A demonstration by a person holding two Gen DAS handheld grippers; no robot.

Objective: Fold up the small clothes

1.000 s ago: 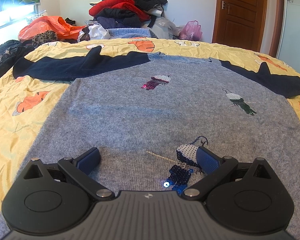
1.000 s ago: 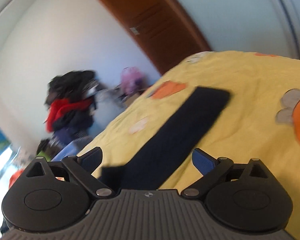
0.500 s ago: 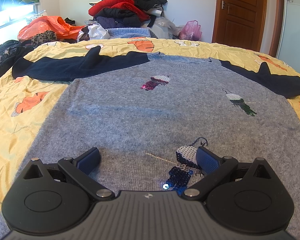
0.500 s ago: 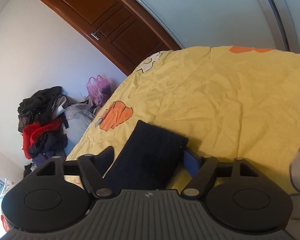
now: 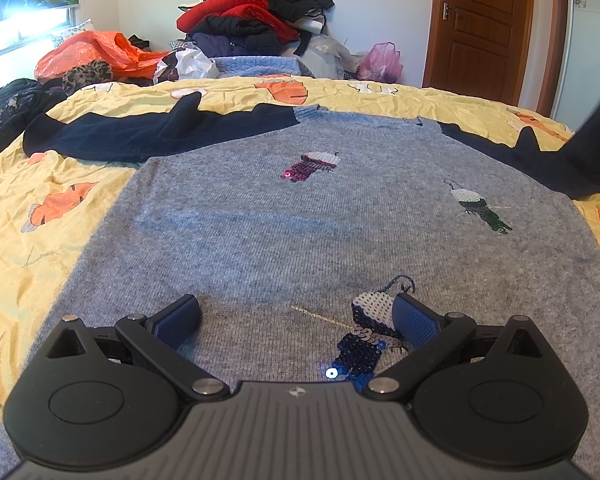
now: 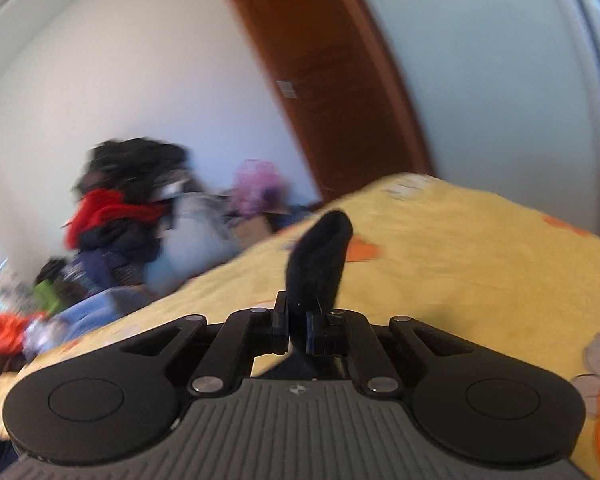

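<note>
A grey knit sweater [image 5: 300, 224] with sequin birds and navy sleeves lies flat on the yellow bedspread [image 5: 32, 248]. Its left sleeve [image 5: 148, 132] lies spread out to the left. My left gripper [image 5: 296, 316] is open and hovers low over the sweater's hem, holding nothing. My right gripper [image 6: 298, 326] is shut on the cuff of the navy right sleeve [image 6: 318, 256], which sticks up past the fingers. In the left wrist view that sleeve [image 5: 580, 152] rises off the bed at the right edge.
A heap of red and dark clothes [image 5: 252, 20] and an orange bag [image 5: 96, 54] stand behind the bed. A pink bag [image 5: 382, 62] sits by the brown door [image 5: 484, 28]. The right wrist view is blurred by motion.
My right gripper closed on the navy sleeve cuff and lifted it off the bed. The left gripper stayed still over the hem.
</note>
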